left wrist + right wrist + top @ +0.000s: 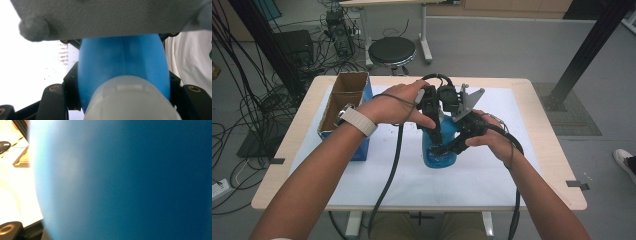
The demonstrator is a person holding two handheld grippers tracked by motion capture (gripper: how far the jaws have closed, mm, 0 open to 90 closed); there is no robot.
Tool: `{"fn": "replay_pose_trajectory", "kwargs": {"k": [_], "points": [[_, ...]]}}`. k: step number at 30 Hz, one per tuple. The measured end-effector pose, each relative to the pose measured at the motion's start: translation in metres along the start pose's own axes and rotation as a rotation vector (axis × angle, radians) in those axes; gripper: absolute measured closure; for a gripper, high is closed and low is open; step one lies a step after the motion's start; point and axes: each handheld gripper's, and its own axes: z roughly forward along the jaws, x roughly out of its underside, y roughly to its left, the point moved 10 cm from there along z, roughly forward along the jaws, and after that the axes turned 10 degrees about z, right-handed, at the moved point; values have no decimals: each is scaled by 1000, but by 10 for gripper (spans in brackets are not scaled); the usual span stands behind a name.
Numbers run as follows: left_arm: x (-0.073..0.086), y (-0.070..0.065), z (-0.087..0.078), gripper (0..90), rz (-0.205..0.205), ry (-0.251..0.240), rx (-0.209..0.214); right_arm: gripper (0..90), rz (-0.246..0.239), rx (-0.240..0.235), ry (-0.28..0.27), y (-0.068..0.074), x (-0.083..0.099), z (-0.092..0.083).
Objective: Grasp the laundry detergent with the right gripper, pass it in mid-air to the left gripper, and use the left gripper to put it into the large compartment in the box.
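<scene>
A blue plastic bottle [439, 156] stands upright at the middle of the white mat. My left gripper [434, 131] comes down on it from above and is shut on its upper part. In the left gripper view the black jaws press both sides of the blue bottle [122, 62], just beyond its pale cap [130, 102]. My right gripper [447, 147] reaches in from the right, shut on the bottle's body, its grey plate [469, 100] raised above. The right gripper view is close against the blue bottle [125, 180].
An open cardboard box [343, 100] with blue sides stands at the table's left. A white mat [377, 175] covers the wooden table [552, 150]. Behind the table are a black stool [392, 50] and floor cables [247, 105]; a black post [587, 50] rises at right.
</scene>
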Motion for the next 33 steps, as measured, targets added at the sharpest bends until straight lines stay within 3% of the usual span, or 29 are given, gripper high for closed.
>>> {"fn": "replay_pose_trajectory", "kwargs": {"k": [15,33], "points": [[1,-1,0,377,-3,0,0,427,-19,5,4,-1,0,0],[2,0,-1,378,-8,-2,4,426,-7,5,0,-1,-1,0]]}}
